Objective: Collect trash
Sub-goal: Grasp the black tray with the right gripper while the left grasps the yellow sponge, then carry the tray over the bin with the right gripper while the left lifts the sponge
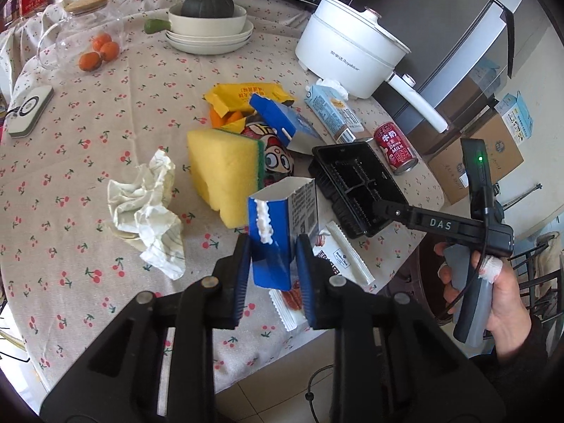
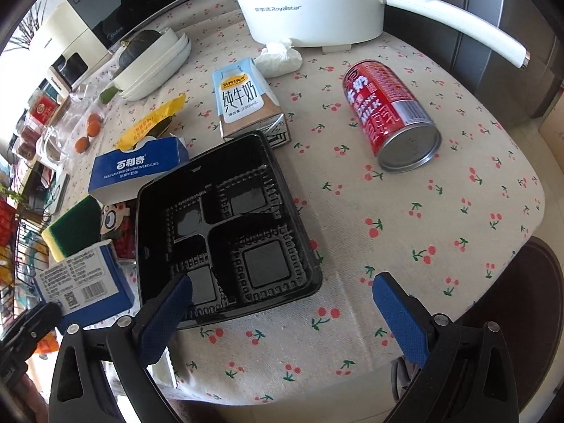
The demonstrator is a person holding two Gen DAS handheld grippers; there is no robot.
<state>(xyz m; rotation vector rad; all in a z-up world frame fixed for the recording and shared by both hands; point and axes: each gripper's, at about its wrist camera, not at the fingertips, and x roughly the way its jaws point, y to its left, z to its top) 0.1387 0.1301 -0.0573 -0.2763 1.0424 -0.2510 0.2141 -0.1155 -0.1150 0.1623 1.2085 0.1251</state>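
Your left claw (image 1: 273, 275) pinches the blue biscuit box (image 1: 278, 232) above the worktop (image 1: 70, 176) edge; your right claw (image 2: 282, 313) gapes wide, one finger touching the black tray (image 2: 225, 225); at 1 o'clock lies a red "DRINK MILK" can (image 2: 391, 112); at 12, the "Royalstar" pot (image 2: 306, 3).

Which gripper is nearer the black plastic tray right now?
Right. The right gripper is open at the black plastic tray's near edge, one finger over its corner. The left gripper is shut on a blue biscuit box, off to the tray's left side.
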